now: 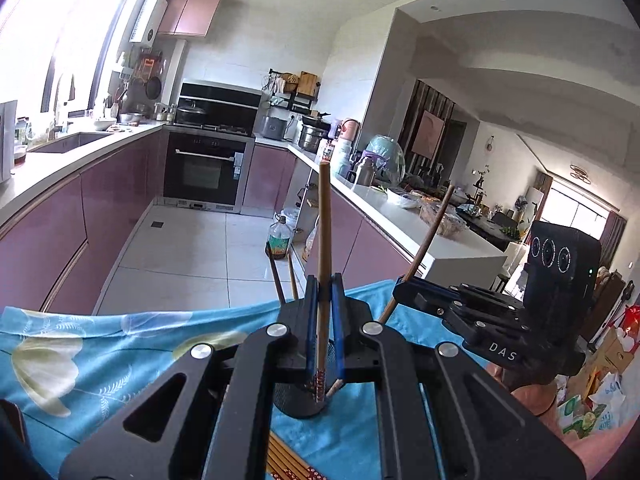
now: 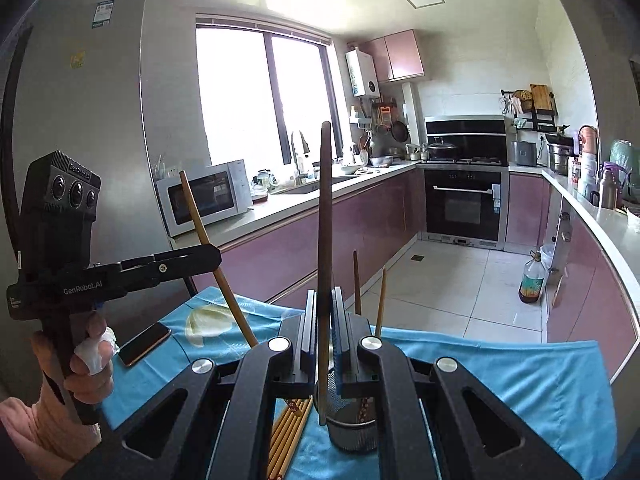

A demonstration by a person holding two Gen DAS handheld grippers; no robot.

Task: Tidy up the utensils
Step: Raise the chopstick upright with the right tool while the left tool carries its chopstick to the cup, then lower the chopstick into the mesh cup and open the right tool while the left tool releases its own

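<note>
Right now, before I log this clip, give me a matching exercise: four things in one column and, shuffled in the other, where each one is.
Things:
1. light chopstick
2. dark chopstick
3. phone
4. mesh holder

Places:
A. standing upright on the blue cloth
B. clamped in the right gripper
C. lying flat on the cloth
D. clamped in the left gripper

Pairs: 1-D, 2-B, 3-C, 4-A.
</note>
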